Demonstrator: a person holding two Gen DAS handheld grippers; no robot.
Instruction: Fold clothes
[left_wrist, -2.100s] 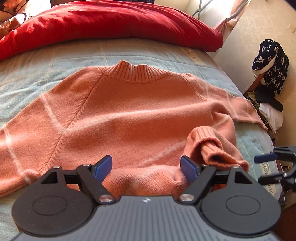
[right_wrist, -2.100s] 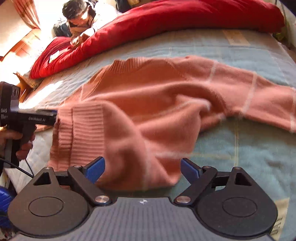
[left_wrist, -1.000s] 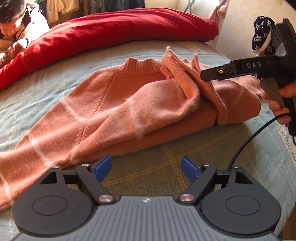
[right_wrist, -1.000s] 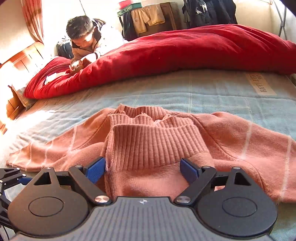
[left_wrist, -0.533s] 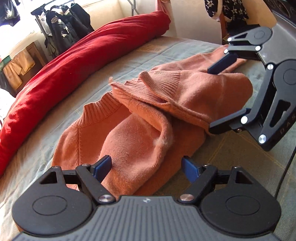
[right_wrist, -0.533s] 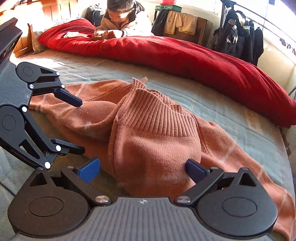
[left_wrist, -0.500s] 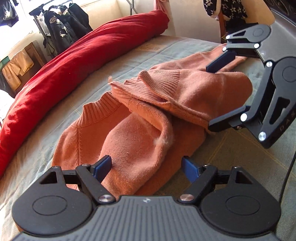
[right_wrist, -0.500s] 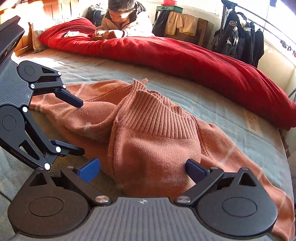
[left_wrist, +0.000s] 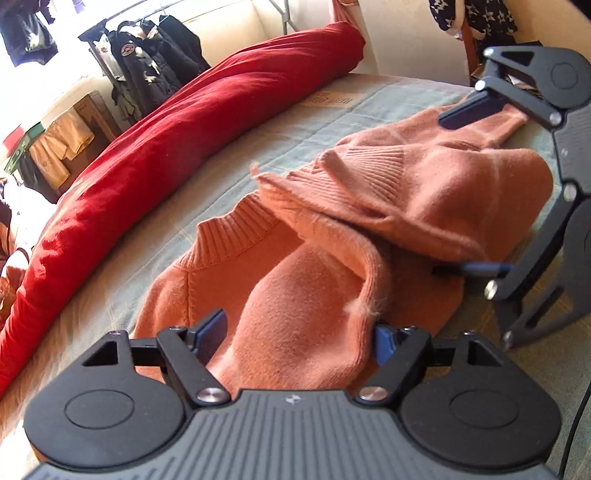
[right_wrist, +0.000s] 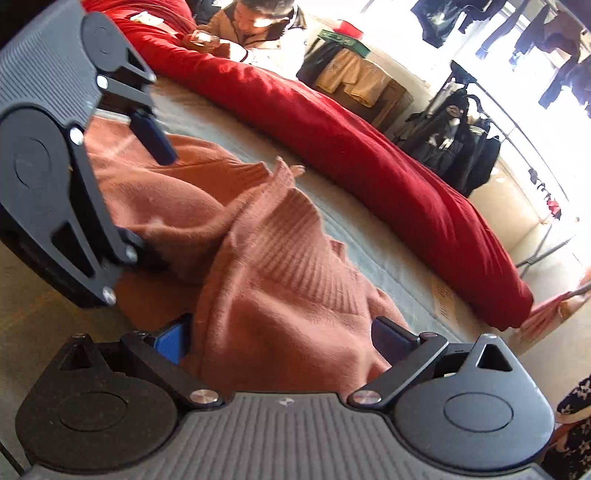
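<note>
Fuzzy ribbed orange sweater (left_wrist: 424, 192), bunched folds

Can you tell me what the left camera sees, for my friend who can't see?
An orange sweater lies bunched up on a bed, with the open left tool around one fold. The right tool reaches in opposite; a red quilt lies behind.
</note>
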